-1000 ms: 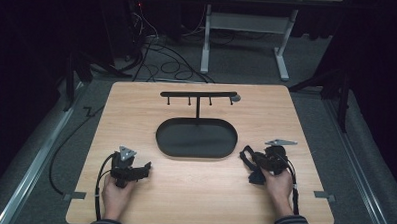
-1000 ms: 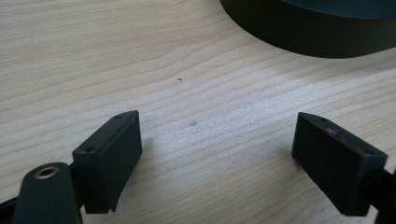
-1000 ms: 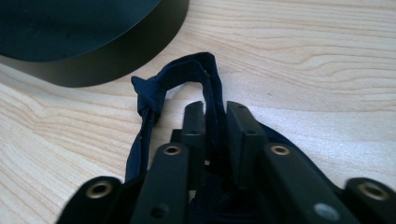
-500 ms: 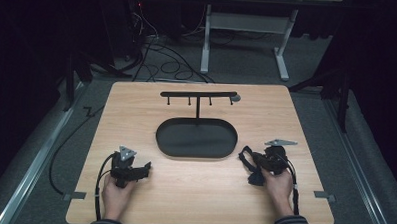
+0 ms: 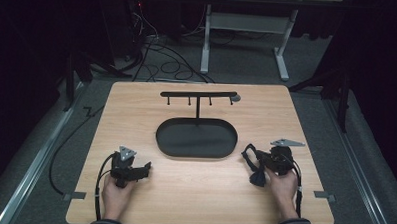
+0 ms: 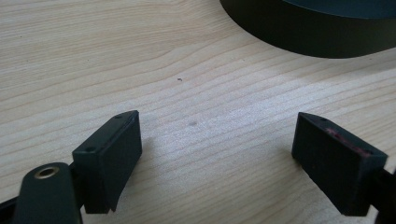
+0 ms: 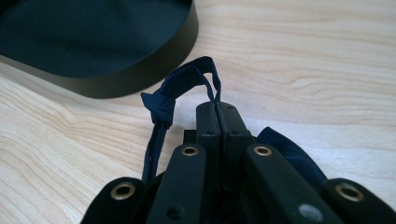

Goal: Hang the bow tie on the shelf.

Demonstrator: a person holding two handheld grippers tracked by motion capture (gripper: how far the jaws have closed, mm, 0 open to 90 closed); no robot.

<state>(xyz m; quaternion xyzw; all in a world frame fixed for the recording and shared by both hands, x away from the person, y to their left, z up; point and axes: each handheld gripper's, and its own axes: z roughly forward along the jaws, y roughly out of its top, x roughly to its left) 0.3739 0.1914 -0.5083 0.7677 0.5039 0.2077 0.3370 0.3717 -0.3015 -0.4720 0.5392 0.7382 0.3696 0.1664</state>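
While low over table [image 5: 133,200], right hand [image 5: 283,187], fingers [image 7: 205,122] pinching strap [image 7: 182,79].

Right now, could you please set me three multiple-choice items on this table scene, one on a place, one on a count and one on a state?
1. Where does the black oval tray lie?
A. between the two grippers, farther up the table
B. at the table's left edge
C. on the floor

2. How many pegs hang from the bar of the black rack?
A. one
B. four
C. nine

3. How do the jaws of the right gripper stand?
A. wide open, nothing between
B. shut on the dark blue strap
C. shut on the tray's rim

Answers: 1 A, the high view shows it mid-table; 2 B, four short pegs show; 3 B, the strap loops out from the closed jaws.
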